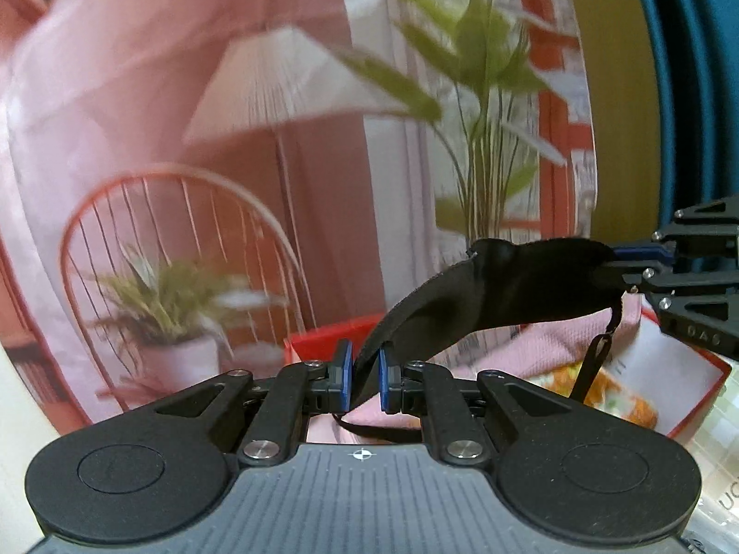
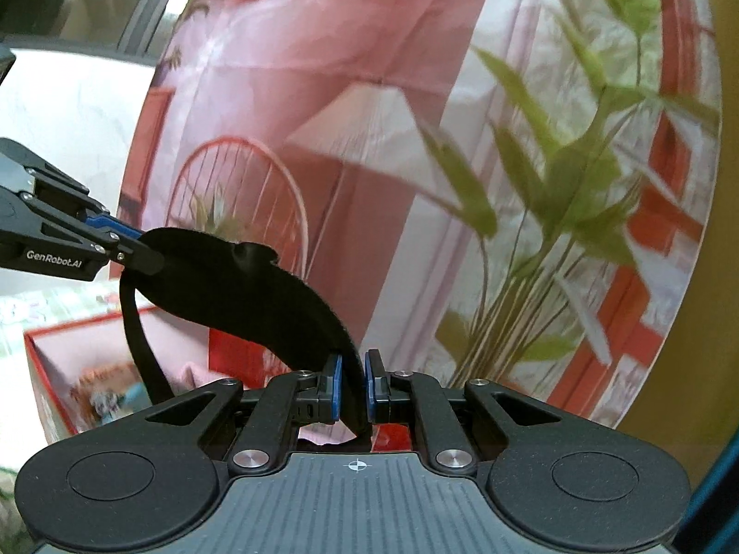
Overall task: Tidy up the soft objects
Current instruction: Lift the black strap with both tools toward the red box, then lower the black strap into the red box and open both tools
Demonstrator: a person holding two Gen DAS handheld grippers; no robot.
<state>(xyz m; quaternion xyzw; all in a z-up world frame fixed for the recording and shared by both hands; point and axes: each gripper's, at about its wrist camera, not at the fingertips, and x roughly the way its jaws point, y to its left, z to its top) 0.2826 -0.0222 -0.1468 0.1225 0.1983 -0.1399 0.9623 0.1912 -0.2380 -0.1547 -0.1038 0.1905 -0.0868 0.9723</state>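
Observation:
A black sleep mask (image 1: pixel 499 291) hangs in the air, stretched between both grippers. My left gripper (image 1: pixel 365 381) is shut on one end of it; it appears at the left of the right wrist view (image 2: pixel 138 249). My right gripper (image 2: pixel 352 388) is shut on the mask's other end (image 2: pixel 258 291); it appears at the right of the left wrist view (image 1: pixel 623 267). The mask's thin black strap (image 1: pixel 596 355) dangles below it, also in the right wrist view (image 2: pixel 138 346). Below sits an open red box (image 1: pixel 706 369) holding a pink soft cloth (image 1: pixel 531 341).
The red box (image 2: pixel 46 369) and pink cloth (image 2: pixel 194 374) lie low in the right wrist view. Behind stands a large printed backdrop (image 1: pixel 184 138) showing a lamp, chair and plants. A teal panel (image 1: pixel 693 92) is at the far right.

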